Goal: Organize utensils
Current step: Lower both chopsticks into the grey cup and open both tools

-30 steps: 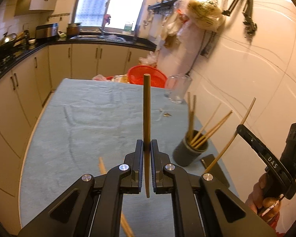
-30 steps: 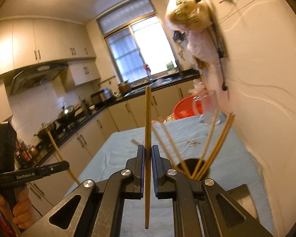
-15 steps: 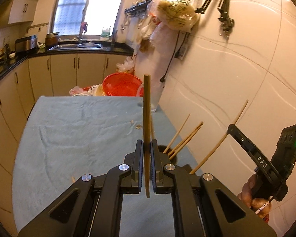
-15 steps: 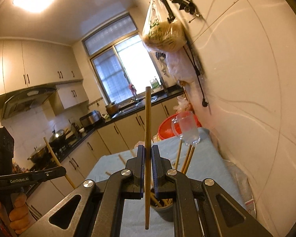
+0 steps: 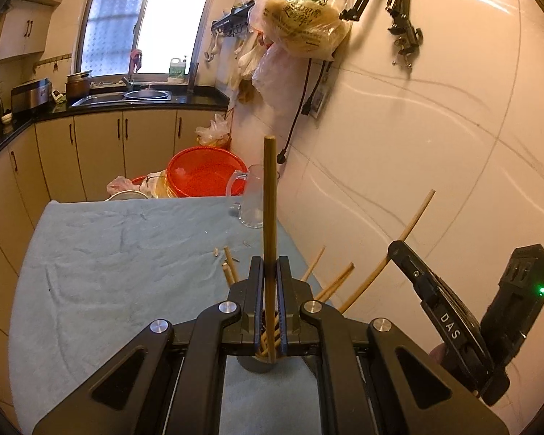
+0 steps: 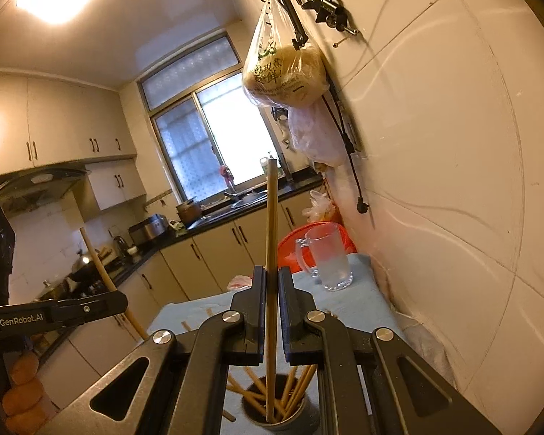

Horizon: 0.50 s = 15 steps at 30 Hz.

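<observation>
The cup (image 6: 277,413) on the bench (image 5: 90,272) already holds several chopsticks. I pinch one chopstick (image 5: 270,217) in my left gripper (image 5: 270,282) and another (image 6: 271,253) in my right gripper (image 6: 271,290), both above the cup. A few loose sticks (image 6: 186,325) remain farther away.

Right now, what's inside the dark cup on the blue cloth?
Wooden chopsticks stand leaning inside the dark cup. The right gripper's own chopstick dips its tip in. The cup's bottom is hidden by sticks and jaws.
</observation>
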### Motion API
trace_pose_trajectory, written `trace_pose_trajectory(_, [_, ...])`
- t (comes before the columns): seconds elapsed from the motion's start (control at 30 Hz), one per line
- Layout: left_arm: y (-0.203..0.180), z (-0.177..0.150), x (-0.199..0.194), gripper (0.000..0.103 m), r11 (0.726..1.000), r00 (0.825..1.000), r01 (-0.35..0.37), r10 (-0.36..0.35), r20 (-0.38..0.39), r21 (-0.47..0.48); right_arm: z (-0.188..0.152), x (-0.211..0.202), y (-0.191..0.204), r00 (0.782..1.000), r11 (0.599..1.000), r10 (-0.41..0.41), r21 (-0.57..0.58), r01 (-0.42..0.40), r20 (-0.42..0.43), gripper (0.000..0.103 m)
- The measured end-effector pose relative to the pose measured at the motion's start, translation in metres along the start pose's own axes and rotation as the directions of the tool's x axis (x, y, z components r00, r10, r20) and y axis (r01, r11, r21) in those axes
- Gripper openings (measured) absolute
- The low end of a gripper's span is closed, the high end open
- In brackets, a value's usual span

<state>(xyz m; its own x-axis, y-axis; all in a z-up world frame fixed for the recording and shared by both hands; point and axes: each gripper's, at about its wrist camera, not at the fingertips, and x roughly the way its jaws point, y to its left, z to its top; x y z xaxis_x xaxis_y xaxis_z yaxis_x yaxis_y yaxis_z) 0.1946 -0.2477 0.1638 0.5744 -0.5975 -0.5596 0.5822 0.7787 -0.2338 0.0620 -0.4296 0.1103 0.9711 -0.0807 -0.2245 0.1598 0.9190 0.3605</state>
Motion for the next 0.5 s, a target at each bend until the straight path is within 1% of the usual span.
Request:
trace_pose_trajectory(0.17, [-0.001, -0.004, 0.027, 0.006, 1.000, 1.000, -0.015, 0.015, -0.025, 0.012, -0.007, 0.019, -0.001, 0.999, 1.000, -0.012, -0.022, 0.011, -0.032, 0.008])
trace_pose_trajectory(0.27, [0.001, -0.009, 0.041, 0.006, 1.000, 0.998, -0.021, 0.021, -0.052, 0.012, -0.015, 0.030, -0.003, 0.998, 1.000, -0.009, -0.029, 0.008, -0.067, 0.008])
trace_pose_trajectory(0.5, [0.011, -0.019, 0.057, 0.006, 0.999, 0.996, -0.035, 0.035, -0.079, 0.004, -0.029, 0.044, -0.001, 0.992, 0.999, -0.002, -0.050, -0.004, -0.123, 0.008])
